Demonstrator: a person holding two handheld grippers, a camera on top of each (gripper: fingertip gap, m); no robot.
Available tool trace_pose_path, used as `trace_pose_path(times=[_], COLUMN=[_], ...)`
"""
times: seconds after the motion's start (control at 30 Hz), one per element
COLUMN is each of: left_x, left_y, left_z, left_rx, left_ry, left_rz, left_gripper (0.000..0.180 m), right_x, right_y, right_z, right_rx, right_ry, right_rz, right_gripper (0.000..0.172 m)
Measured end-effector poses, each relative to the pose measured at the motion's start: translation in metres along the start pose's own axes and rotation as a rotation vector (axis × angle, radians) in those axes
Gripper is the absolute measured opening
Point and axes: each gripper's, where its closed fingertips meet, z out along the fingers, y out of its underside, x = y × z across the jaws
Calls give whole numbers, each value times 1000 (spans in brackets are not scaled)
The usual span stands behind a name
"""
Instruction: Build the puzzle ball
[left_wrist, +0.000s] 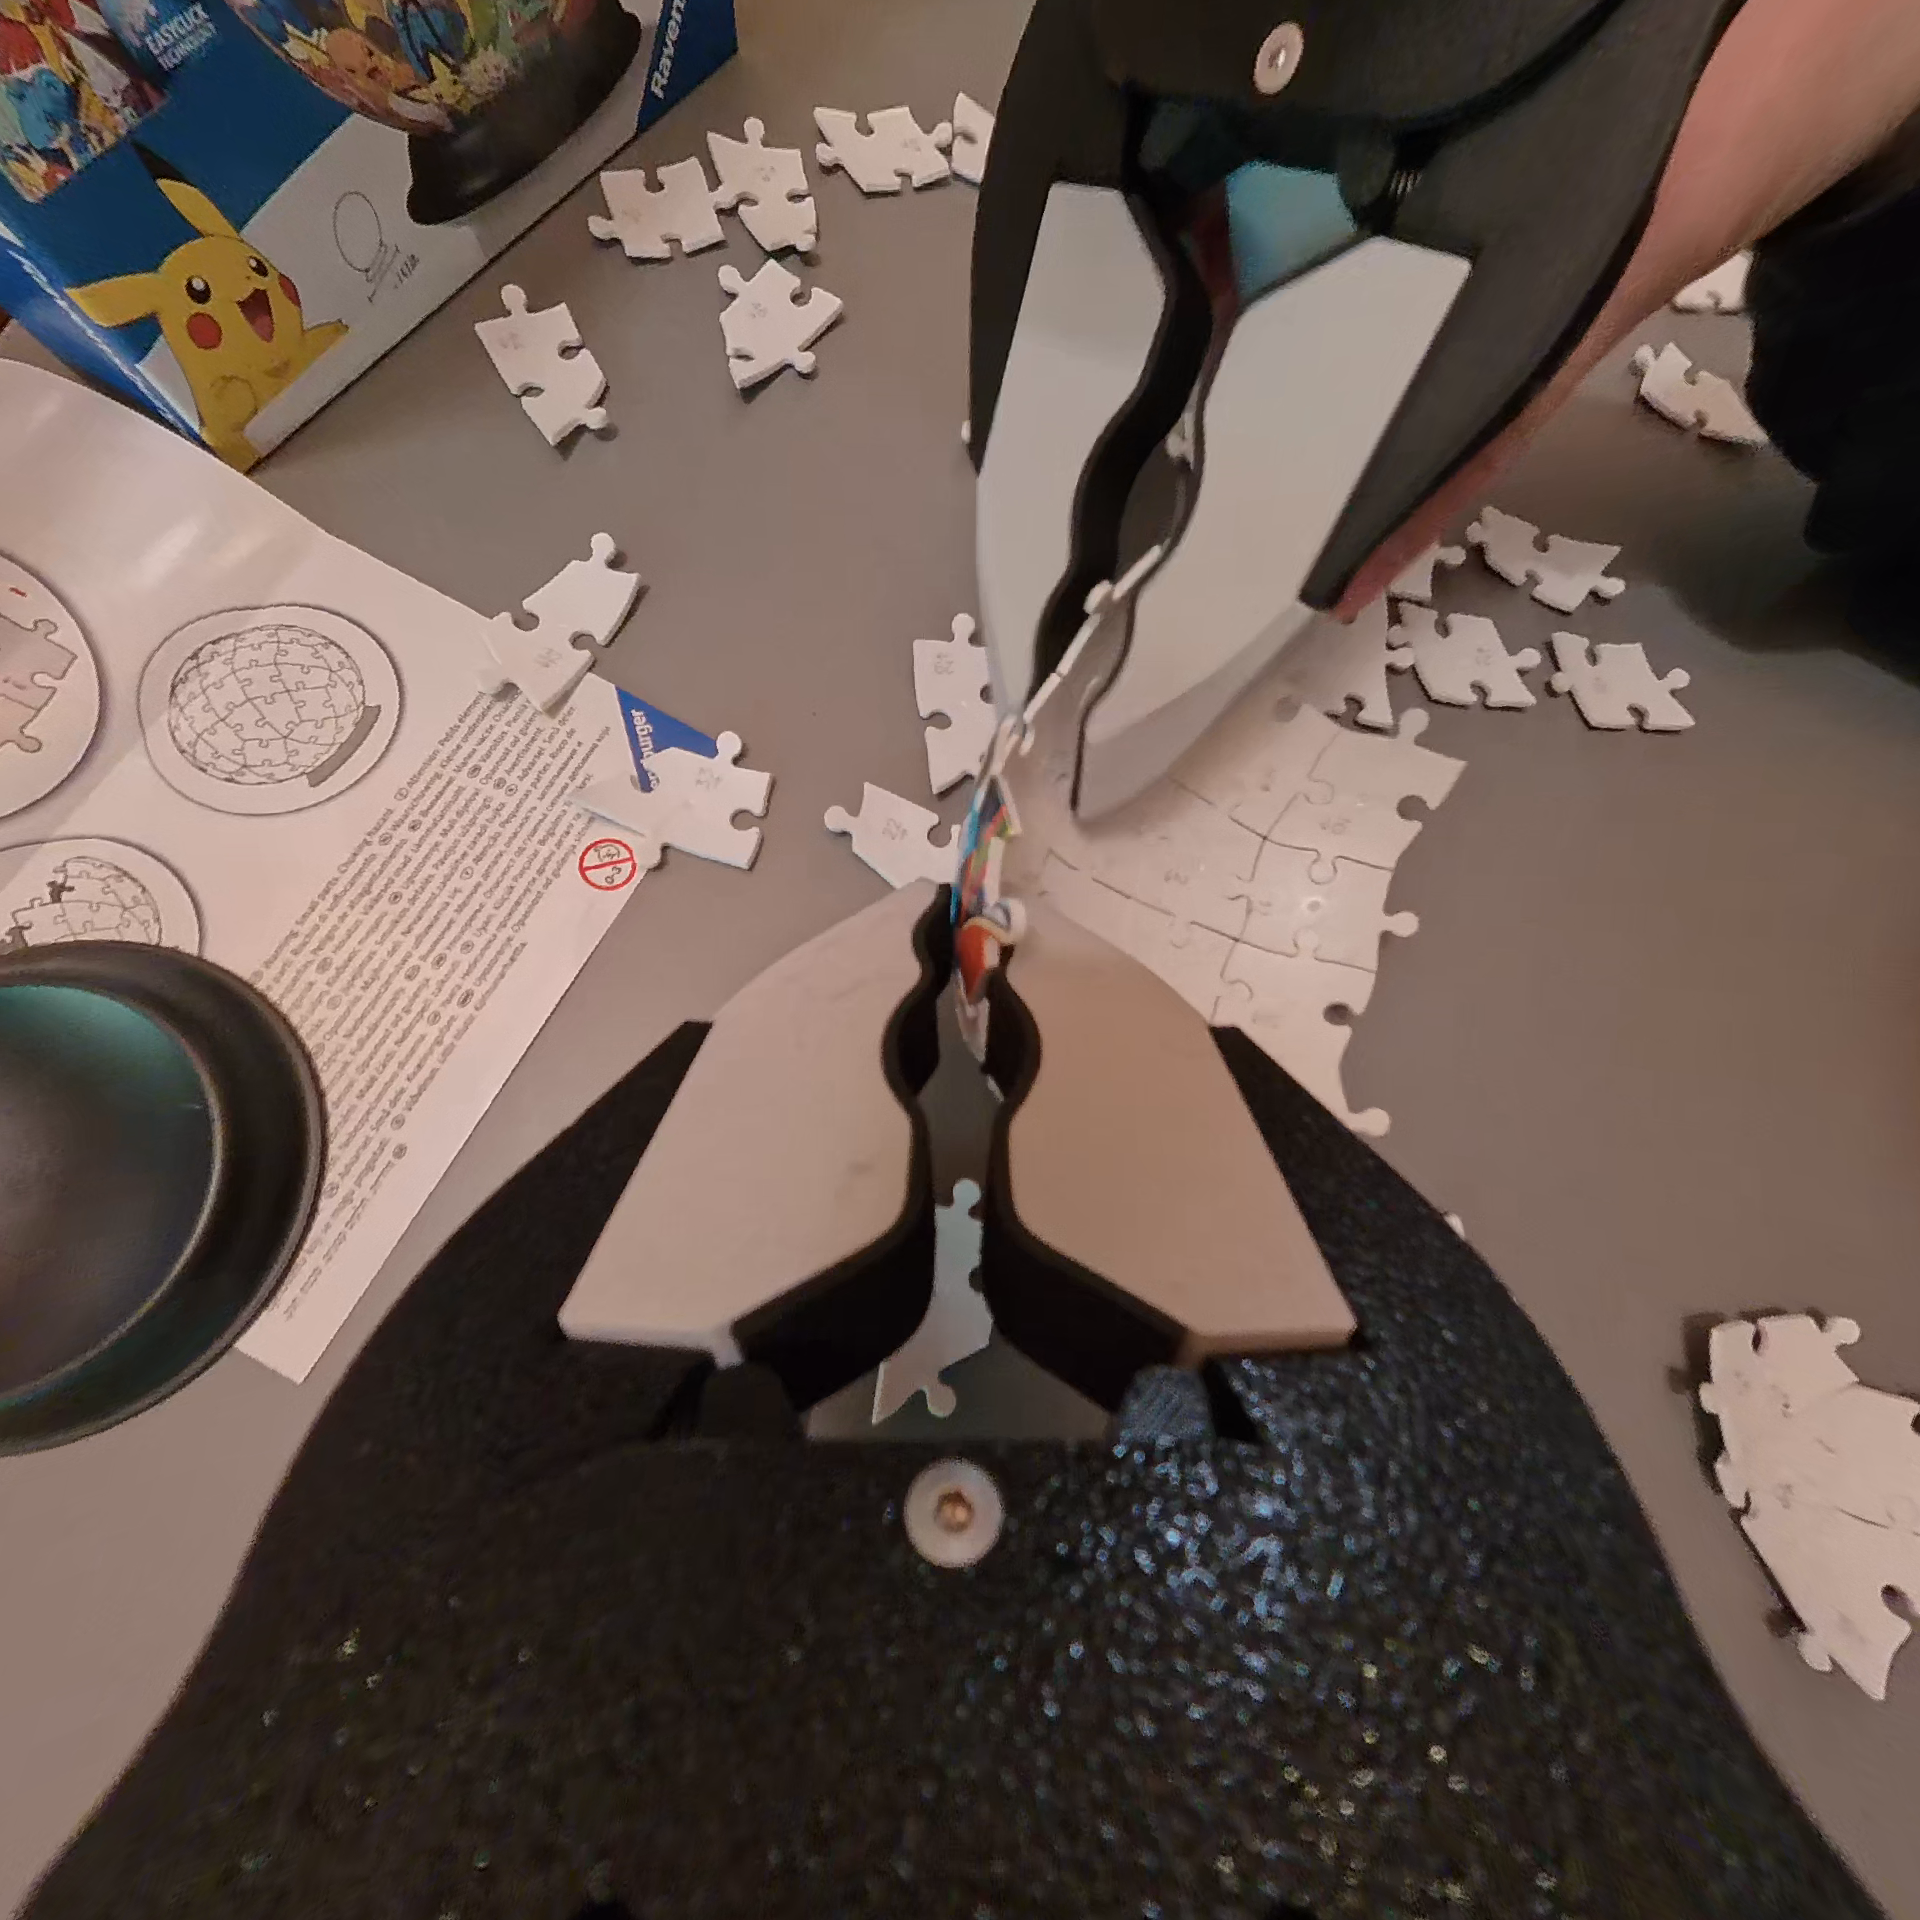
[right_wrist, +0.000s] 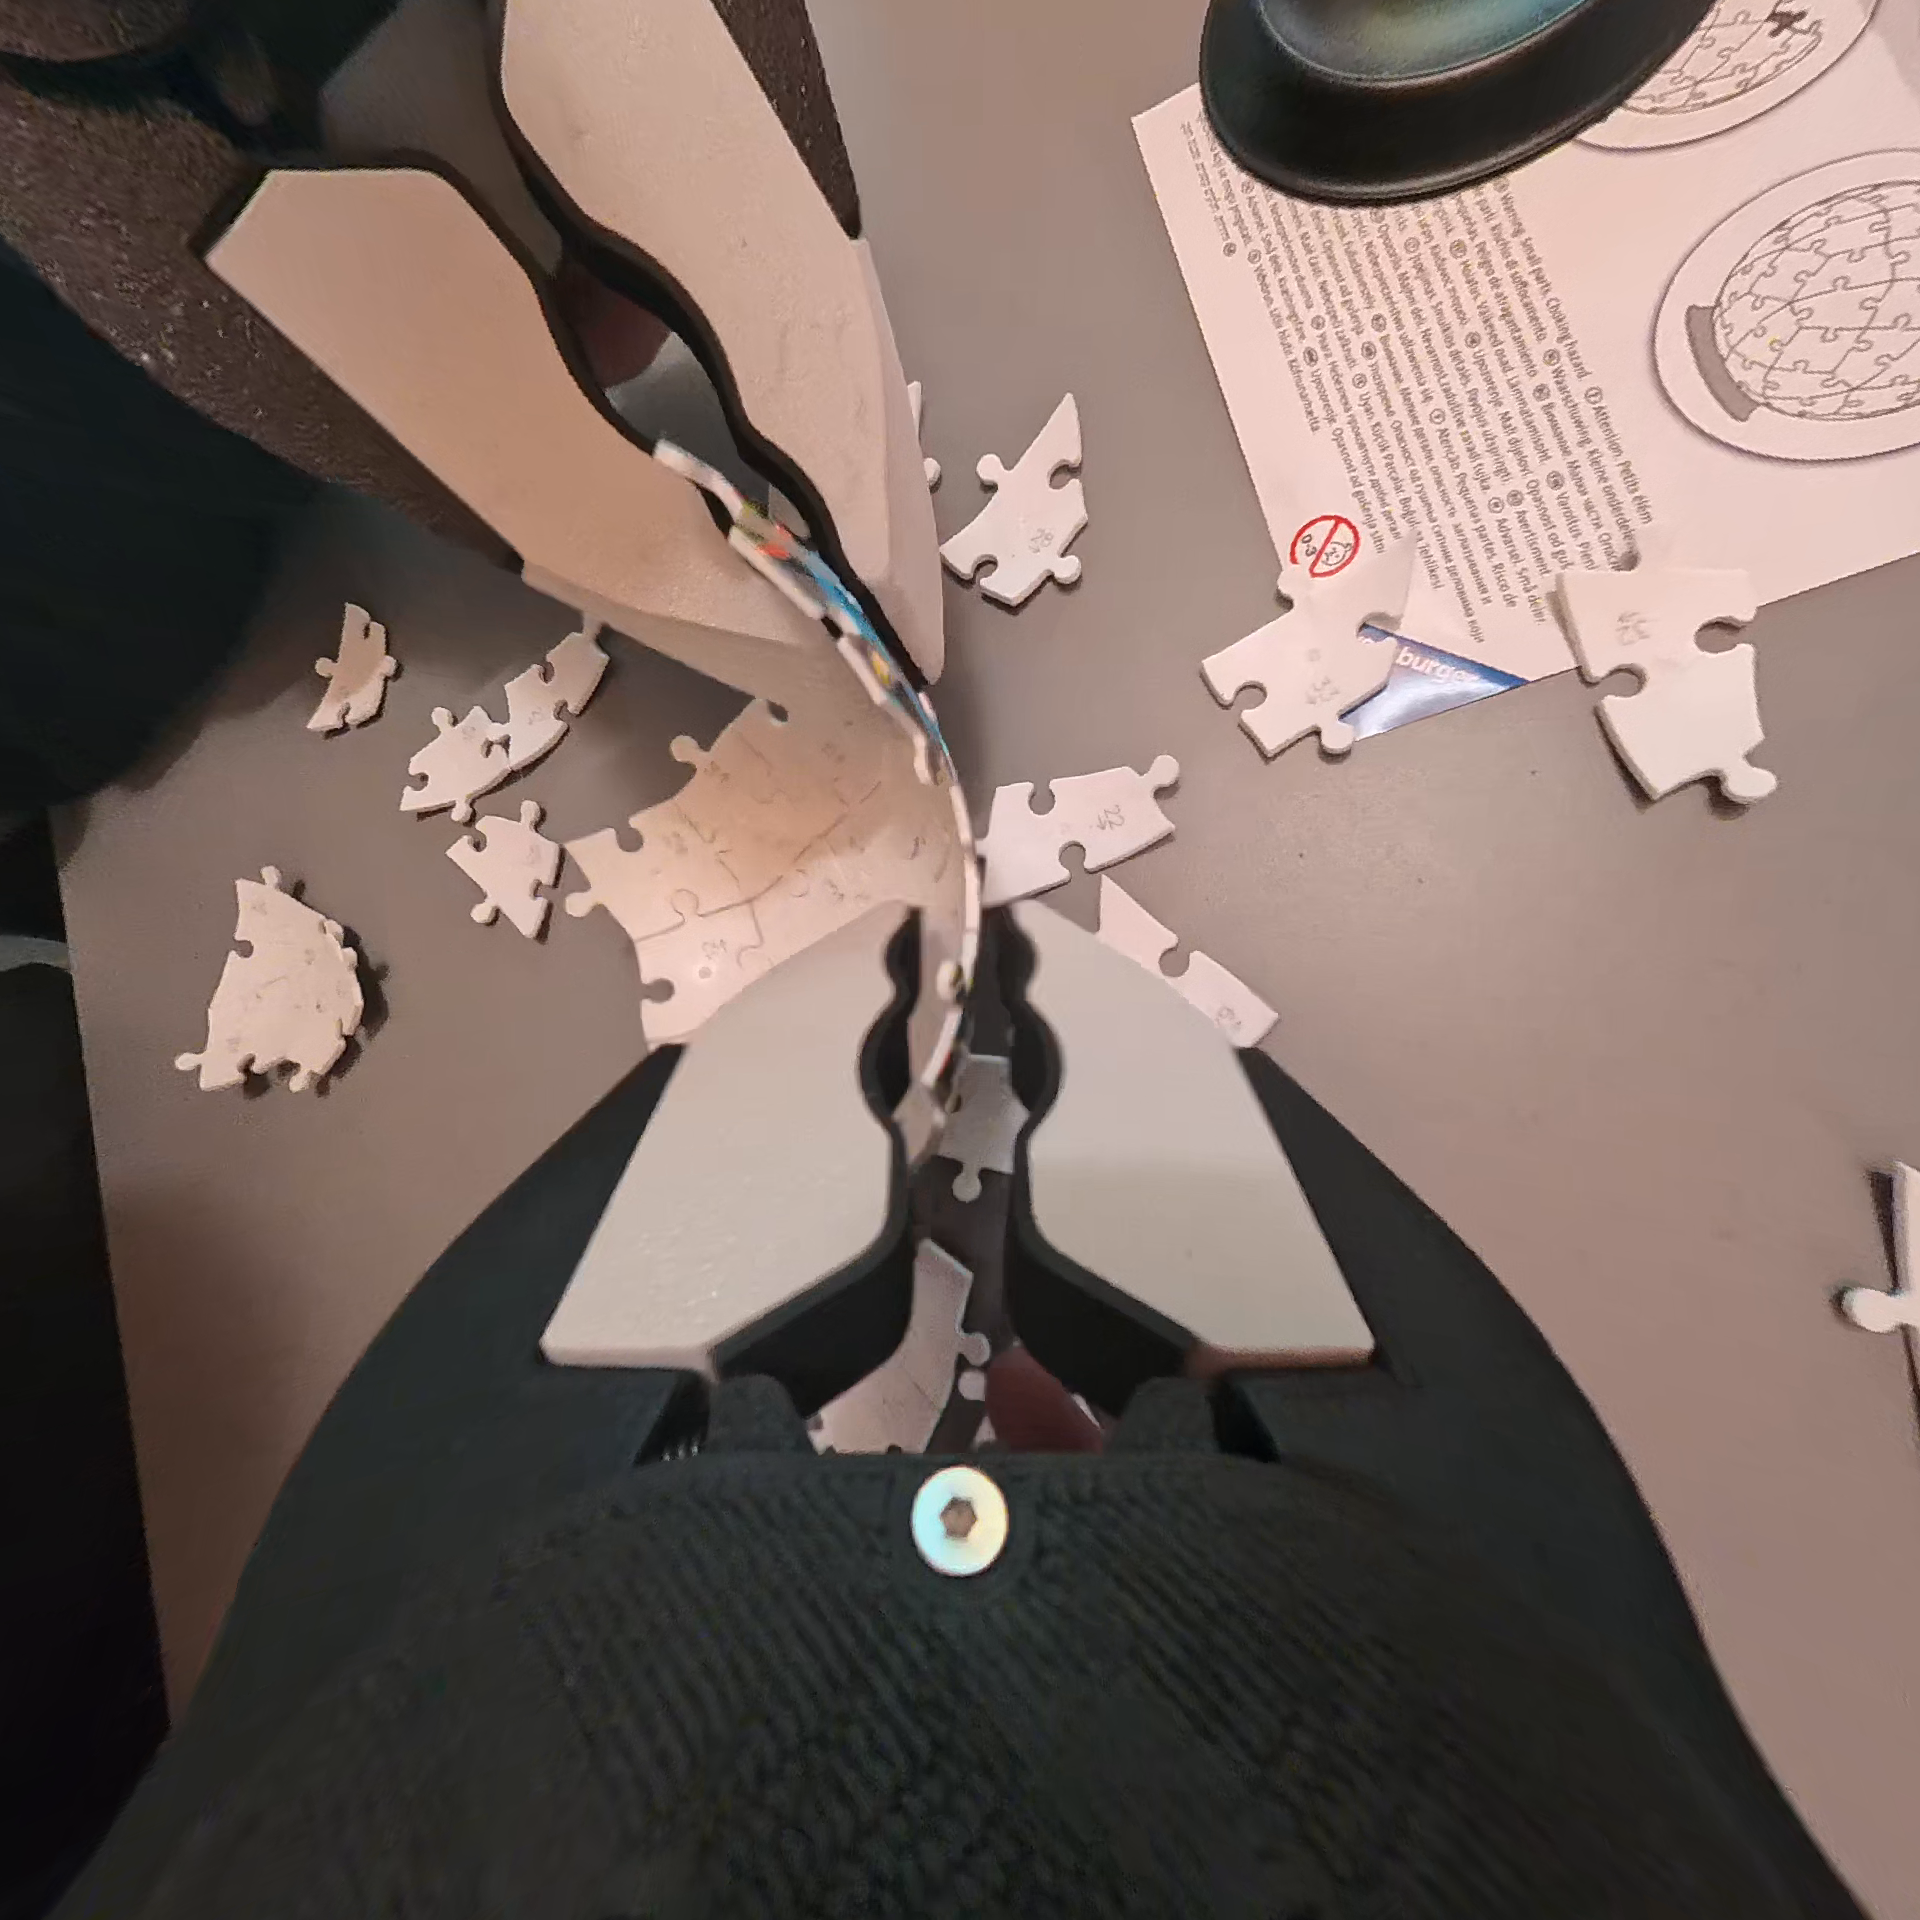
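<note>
Two black tongs meet over the middle of a grey table (left_wrist: 1621, 1039), and both pinch the same thing: a curved sheet of joined puzzle pieces (right_wrist: 769, 831), white on the inside and bright with colour on the outside. It stands up on its edge between them. The left tongs (left_wrist: 971, 940) are pressed together on one end of its rim. The right tongs (right_wrist: 961, 987) bite the other end; their tips look pressed on it too, though the blur there makes that hard to be sure of.

That sheet looks light and thin, a bit stiff, but it could pop apart at the joins if bent or squeezed hard. The rim, close to a join, seems the best spot to hold.

Near the table's far left corner sits a picture box (left_wrist: 312, 208). Beside it lies a paper sheet (left_wrist: 343, 904) with a black round stand (left_wrist: 135, 1195) on it. Lots of loose white pieces (left_wrist: 769, 322) lie scattered all around.
</note>
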Motion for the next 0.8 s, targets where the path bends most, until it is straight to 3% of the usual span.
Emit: trace_pose_path(times=[0.03,0.1,0.57,0.8], left_x=[1,2,0,1], left_y=[-1,-1,-1,2], left_z=[0,0,0,-1], left_rx=[7,3,4,-21], left_ry=[2,4,-4,-4], left_rz=[-1,8,-4,2], left_gripper=[2,2,3,26], right_x=[-1,0,0,-5], right_y=[0,1,-1,7], right_z=[2,2,3,2], right_rx=[-4,-17,-15,-49], right_ry=[-5,-3,5,-41], right_rz=[7,1,36,41], right_gripper=[19,5,4,5])
